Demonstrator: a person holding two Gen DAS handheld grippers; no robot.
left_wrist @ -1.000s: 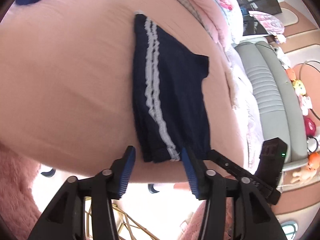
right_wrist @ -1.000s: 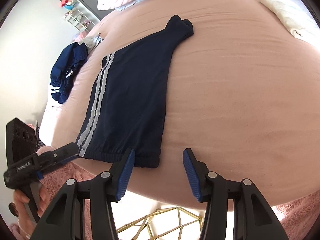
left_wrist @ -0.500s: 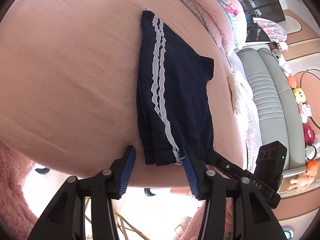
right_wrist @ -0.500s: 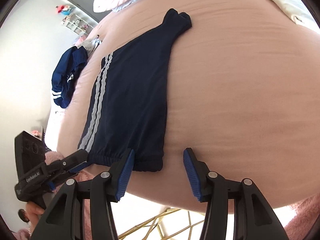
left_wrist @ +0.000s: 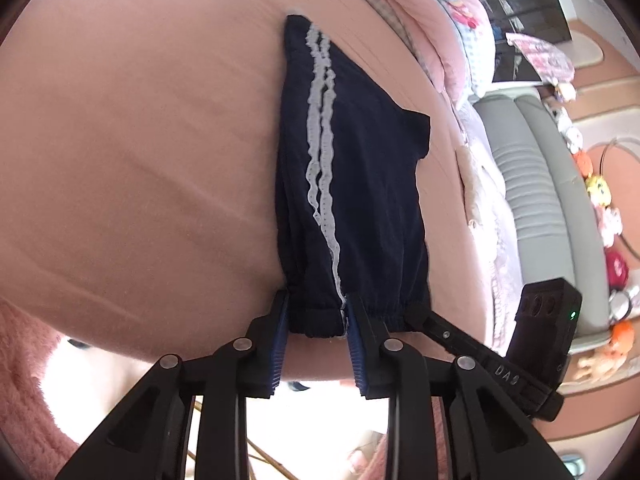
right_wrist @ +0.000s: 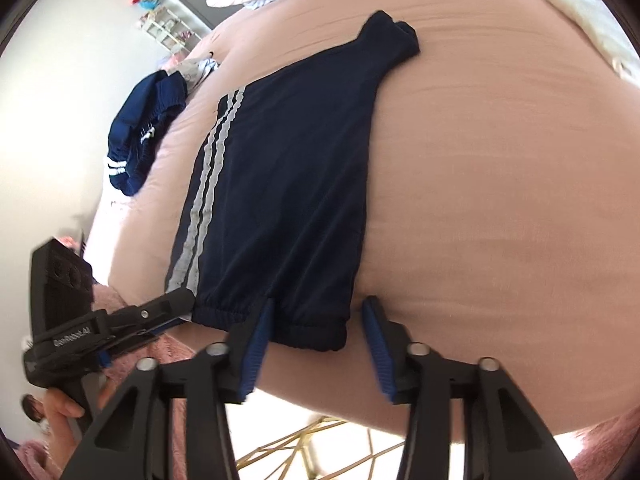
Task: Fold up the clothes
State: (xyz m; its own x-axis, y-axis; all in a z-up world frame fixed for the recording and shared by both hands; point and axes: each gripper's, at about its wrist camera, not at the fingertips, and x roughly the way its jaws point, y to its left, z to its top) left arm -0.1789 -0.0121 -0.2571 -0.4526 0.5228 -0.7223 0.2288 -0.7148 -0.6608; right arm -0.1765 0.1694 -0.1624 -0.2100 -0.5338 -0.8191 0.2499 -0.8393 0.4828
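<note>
A pink bed fills both views, and the navy shorts lie flat on it, already doubled along their length, with the white stripes on one long side. The waistband sits at the bed's near edge. A second navy garment lies bunched at the far left side of the bed, well apart from the shorts.

The left gripper has its two fingers around the striped corner of the waistband; they are not closed on the cloth, a gap shows. The right gripper is open too, with one finger at the waistband and the other on bare sheet beside the opposite corner.

I judge the step in hand is taking the waistband at both corners. The next move calls for both grippers to close firmly on all layers, so the fold toward the leg ends stays even.
</note>
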